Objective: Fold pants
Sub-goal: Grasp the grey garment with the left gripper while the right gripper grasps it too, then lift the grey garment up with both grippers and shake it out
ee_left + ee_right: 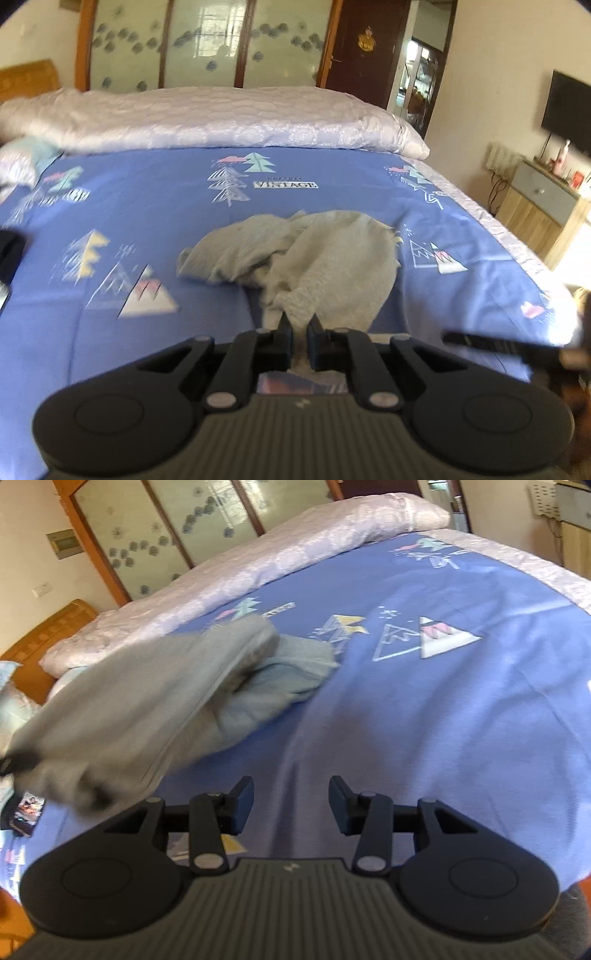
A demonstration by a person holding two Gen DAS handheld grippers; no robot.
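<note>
Pants [295, 258] are pinched at one edge by the left gripper [300, 328], the rest a crumpled heap on the blue bedsheet [147, 192]. Right gripper [291, 794] hangs half open, empty. One-sided lifting could drag them into a twisted bunch, or the thin pinch slips.

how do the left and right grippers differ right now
The left gripper has its jaws nearly together, pinching the grey pants; the right gripper stands with jaws apart and nothing between them. The left one has cloth running up from its tips, while the right one hangs over the bare blue bedsheet beside the pants. Both are the same black two-finger build and point down toward the bed.
</note>
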